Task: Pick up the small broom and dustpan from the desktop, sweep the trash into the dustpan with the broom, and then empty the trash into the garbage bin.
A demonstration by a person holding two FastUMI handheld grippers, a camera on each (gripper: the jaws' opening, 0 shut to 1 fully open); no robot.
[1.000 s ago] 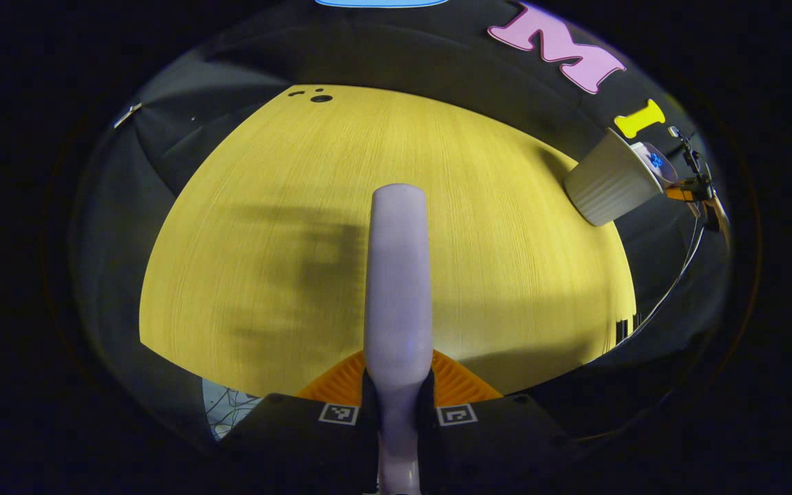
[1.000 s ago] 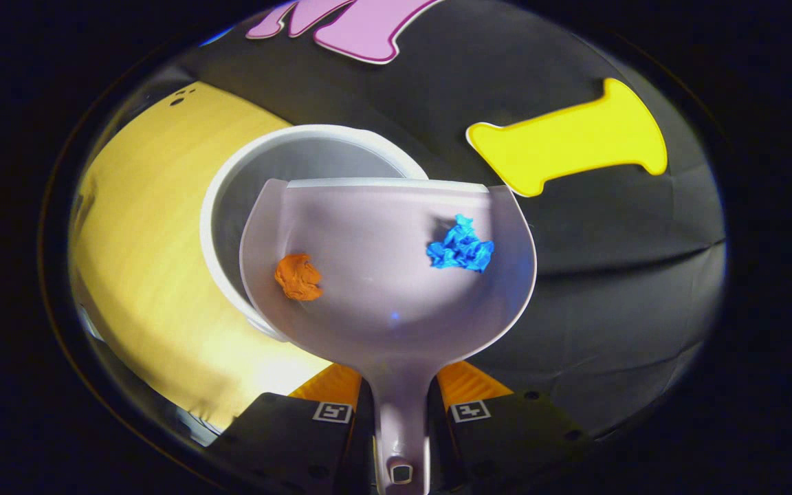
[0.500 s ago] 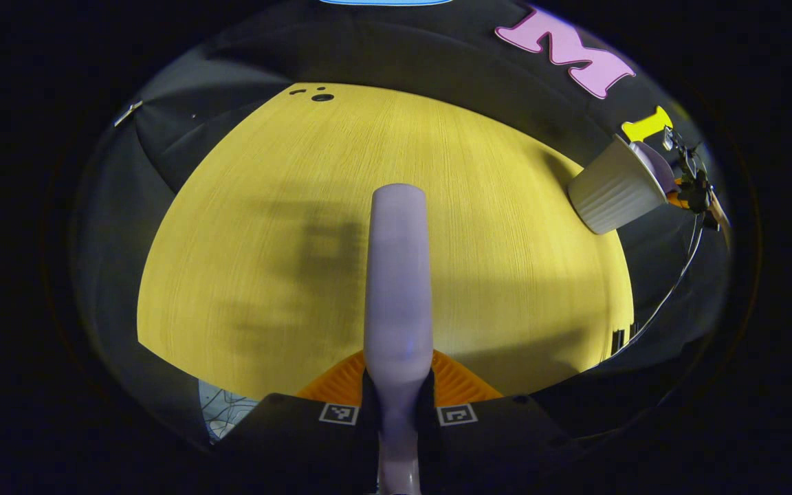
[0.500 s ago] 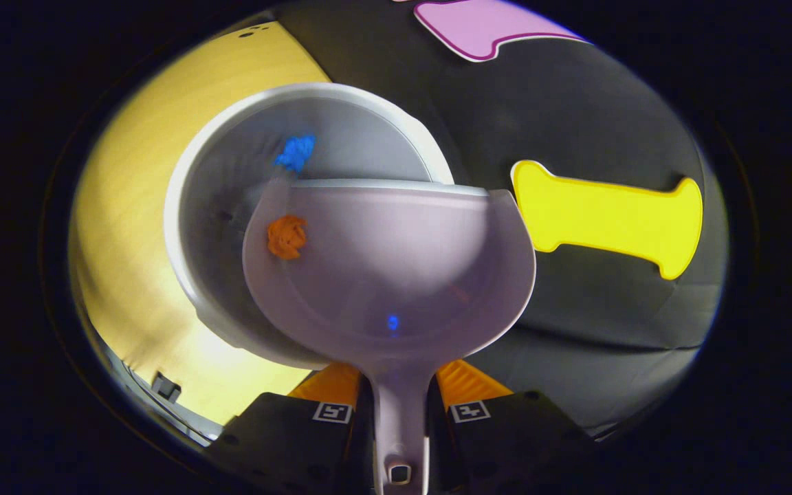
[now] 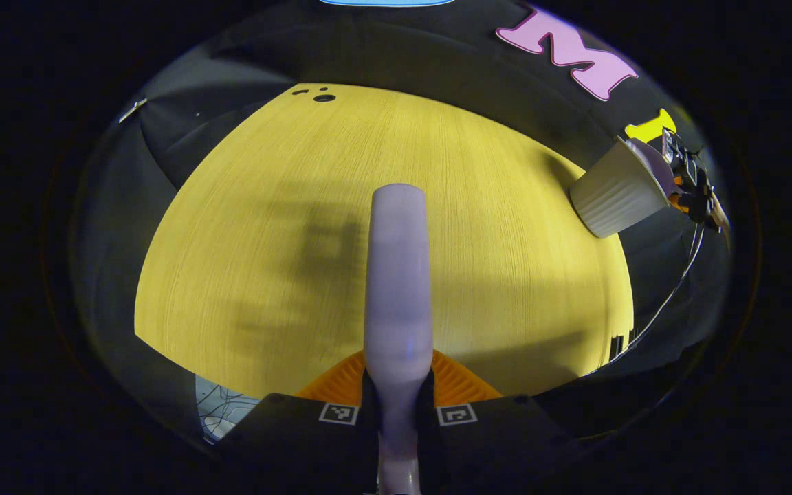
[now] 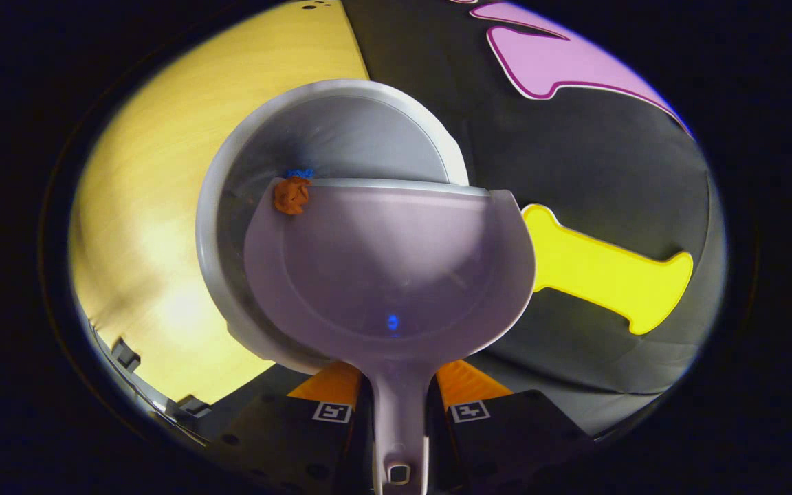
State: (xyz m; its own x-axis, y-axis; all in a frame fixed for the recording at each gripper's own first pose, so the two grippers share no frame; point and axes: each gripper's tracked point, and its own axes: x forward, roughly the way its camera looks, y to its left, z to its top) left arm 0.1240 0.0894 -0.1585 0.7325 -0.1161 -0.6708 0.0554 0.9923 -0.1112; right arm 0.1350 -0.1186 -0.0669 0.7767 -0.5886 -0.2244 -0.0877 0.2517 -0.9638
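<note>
Right tongs (image 6: 399,405) are clenching the dustpan (image 6: 389,268) by its handle, tipping it further over the garbage bin (image 6: 231,206). Blue trash (image 6: 298,173) has just dropped off the lip and is lying inside the bin; the orange scrap (image 6: 291,195) is sliding up to the pan's front edge, looking about to follow. Left tongs (image 5: 398,402) are gripping the small broom (image 5: 397,275), holding it idle above the yellow worktop (image 5: 506,275). Emptying is nearly finishing.
</note>
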